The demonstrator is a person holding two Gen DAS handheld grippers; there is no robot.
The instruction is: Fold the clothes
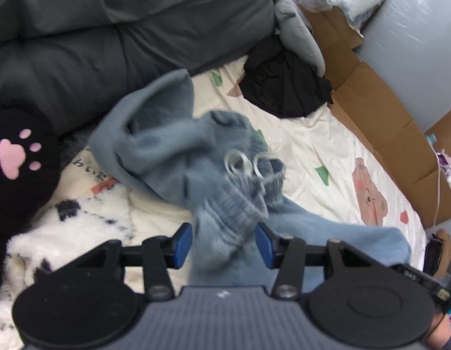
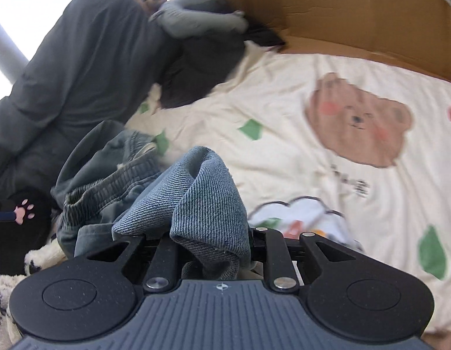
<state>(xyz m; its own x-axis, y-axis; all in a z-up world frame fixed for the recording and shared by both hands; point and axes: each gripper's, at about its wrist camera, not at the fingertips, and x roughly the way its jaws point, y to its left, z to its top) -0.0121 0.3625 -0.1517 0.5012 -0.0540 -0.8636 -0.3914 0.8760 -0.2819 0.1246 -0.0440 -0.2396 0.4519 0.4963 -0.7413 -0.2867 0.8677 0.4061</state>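
Hiding the right hand-held gripper (image 2: 209,250) fingertips, blue-grey denim trousers (image 2: 202,198) clamped between them, left hand-held gripper (image 1: 224,243) blue pads apart around the blurred ribbed waistband (image 1: 234,204), bed (image 2: 298,110) beyond.

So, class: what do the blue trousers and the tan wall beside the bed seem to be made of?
Blue trousers: woven denim, matt; diagonal twill lines show, plus a gathered waistband with metal eyelets. Tan wall: probably corrugated cardboard, dull brown, creased along fold lines.
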